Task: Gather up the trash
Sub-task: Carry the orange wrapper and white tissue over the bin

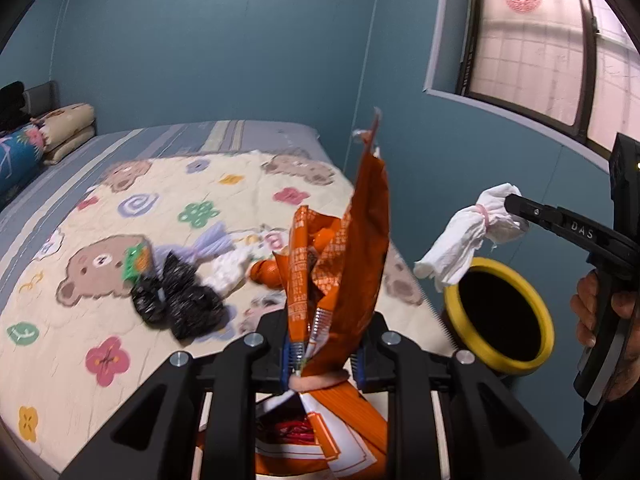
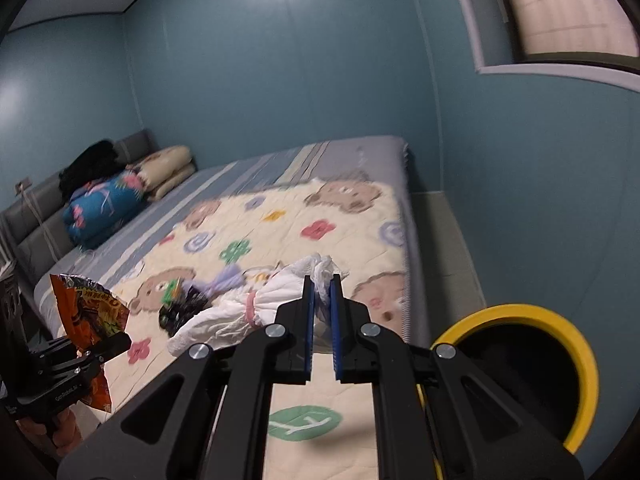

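My left gripper (image 1: 326, 338) is shut on an orange snack wrapper (image 1: 352, 240) that stands up out of its jaws, above the bed's near edge. In the right wrist view, the left gripper (image 2: 96, 344) and its wrapper (image 2: 88, 308) are at the lower left. My right gripper (image 2: 322, 286) is shut on a white crumpled bundle (image 2: 240, 312) tied with a pink band. The left wrist view shows the bundle (image 1: 464, 236) hanging from the right gripper (image 1: 510, 202) just above a bin with a yellow rim (image 1: 500, 362). This bin (image 2: 576, 344) stands on the floor beside the bed.
More litter lies on the bear-print quilt (image 1: 60, 352): a black crumpled bag (image 1: 176, 300), a green and orange packet (image 1: 136, 260), a purple wrapper (image 1: 216, 240), white tissue (image 1: 228, 274) and an orange piece (image 1: 266, 272). Folded bedding (image 2: 108, 208) sits by the headboard. Blue walls stand behind and to the right.
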`<action>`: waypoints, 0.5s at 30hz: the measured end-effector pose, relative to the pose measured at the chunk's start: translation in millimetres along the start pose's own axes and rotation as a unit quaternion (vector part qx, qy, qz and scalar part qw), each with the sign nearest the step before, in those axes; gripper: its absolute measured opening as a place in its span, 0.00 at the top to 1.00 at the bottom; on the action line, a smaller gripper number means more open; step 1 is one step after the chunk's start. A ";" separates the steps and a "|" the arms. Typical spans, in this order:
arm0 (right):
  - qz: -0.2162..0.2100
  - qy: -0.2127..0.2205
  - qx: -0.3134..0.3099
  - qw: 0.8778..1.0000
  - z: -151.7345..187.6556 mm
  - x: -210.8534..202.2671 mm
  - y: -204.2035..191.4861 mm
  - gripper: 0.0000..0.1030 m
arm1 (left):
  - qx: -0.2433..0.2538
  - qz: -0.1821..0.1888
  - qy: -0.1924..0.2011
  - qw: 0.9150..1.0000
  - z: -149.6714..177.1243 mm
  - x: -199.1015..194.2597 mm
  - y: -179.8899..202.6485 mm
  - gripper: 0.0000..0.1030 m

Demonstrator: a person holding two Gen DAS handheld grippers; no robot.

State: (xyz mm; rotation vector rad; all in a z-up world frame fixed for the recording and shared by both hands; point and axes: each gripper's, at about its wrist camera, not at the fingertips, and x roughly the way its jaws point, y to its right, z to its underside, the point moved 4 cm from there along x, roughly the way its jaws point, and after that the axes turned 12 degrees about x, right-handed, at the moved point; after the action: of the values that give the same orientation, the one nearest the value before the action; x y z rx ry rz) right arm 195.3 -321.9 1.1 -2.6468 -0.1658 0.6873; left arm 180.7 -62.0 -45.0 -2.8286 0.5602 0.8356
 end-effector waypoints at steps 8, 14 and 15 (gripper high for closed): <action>0.053 0.052 0.019 0.997 -32.4 -40.5 50.4 0.93 | 0.024 0.033 0.018 0.999 -33.3 11.9 40.4 0.80; 0.089 0.071 0.036 0.993 -47.7 -60.5 91.6 0.93 | 0.051 0.061 0.023 0.997 -56.3 25.1 78.4 0.80; 0.096 0.075 0.040 0.992 -49.6 -63.8 99.1 0.93 | 0.056 0.066 0.024 0.996 -59.7 28.1 84.7 0.80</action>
State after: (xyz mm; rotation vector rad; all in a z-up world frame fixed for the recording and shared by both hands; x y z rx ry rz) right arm 165.3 -443.2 28.6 -2.6450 0.1579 0.5397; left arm 199.2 -162.8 -12.8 -2.7395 0.7830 0.7348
